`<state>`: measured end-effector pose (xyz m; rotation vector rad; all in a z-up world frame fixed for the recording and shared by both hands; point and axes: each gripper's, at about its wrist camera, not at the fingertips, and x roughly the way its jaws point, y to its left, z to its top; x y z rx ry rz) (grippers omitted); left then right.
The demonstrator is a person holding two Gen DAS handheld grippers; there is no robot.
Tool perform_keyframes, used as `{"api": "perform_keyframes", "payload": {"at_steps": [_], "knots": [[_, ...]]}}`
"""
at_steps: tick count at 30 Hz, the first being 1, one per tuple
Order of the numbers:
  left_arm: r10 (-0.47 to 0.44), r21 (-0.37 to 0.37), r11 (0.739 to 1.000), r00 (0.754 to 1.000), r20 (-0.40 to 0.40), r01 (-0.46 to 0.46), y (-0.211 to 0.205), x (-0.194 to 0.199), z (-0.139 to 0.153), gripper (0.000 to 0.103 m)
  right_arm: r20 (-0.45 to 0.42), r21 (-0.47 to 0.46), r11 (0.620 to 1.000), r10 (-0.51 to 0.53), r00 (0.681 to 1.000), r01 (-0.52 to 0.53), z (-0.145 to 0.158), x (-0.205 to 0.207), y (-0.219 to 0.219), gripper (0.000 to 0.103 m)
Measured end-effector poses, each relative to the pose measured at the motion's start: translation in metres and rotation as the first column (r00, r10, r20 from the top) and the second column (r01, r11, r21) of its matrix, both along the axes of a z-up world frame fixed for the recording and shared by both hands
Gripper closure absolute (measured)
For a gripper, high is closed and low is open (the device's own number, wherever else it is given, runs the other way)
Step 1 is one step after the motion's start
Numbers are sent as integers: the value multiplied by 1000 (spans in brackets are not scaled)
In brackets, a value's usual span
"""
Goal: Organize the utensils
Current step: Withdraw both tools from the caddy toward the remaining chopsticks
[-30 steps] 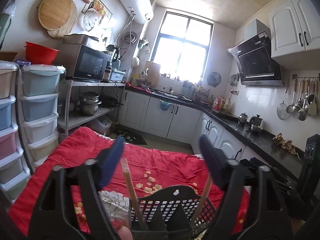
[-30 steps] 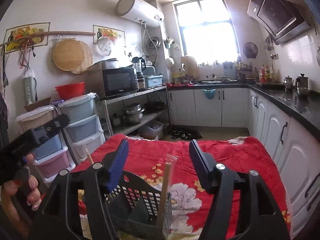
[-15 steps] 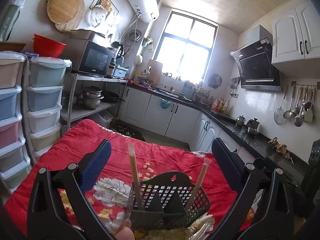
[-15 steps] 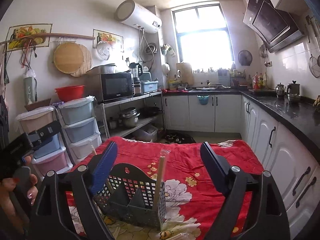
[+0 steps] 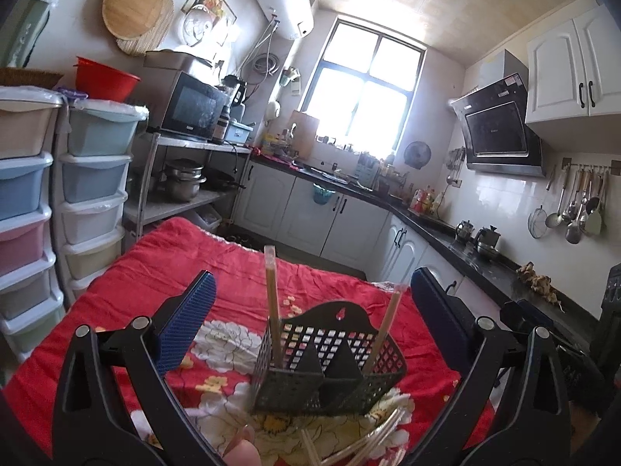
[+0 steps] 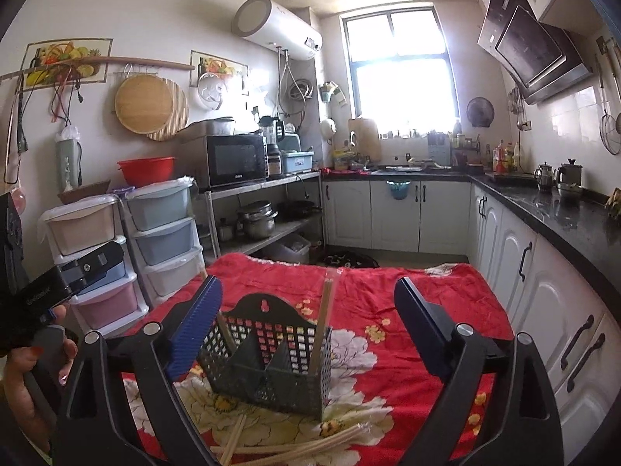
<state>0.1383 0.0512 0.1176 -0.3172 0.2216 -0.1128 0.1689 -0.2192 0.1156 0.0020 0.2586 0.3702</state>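
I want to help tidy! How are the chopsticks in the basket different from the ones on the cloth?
The chopsticks in the basket stand upright, apart; the chopsticks on the cloth lie flat, heaped before the basket. All look like wrapped pairs.

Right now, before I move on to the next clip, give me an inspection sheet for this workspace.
Surface: red floral cloth covers the table.
Job's things: dark mesh utensil caddy stands upright; one wrapped chopstick pair in its left end compartment, another in its right end; more wrapped pairs lie loose in front.
Clutter: nothing seen.
Grippers: left gripper open, right gripper just opening wider; both empty.
Cables: cords hang on the wall.
Surroundings: kitchen; microwave, drawer towers, window.
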Motion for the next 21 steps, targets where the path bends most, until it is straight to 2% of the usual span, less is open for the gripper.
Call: {"api": "perform_keyframes", "payload": {"at_steps": [21], "knots": [[-14,23,1000,996,-87,16,-1,-14,-37,11,-148,-65,998,9,989,-19,-56,-23,2,15]]}}
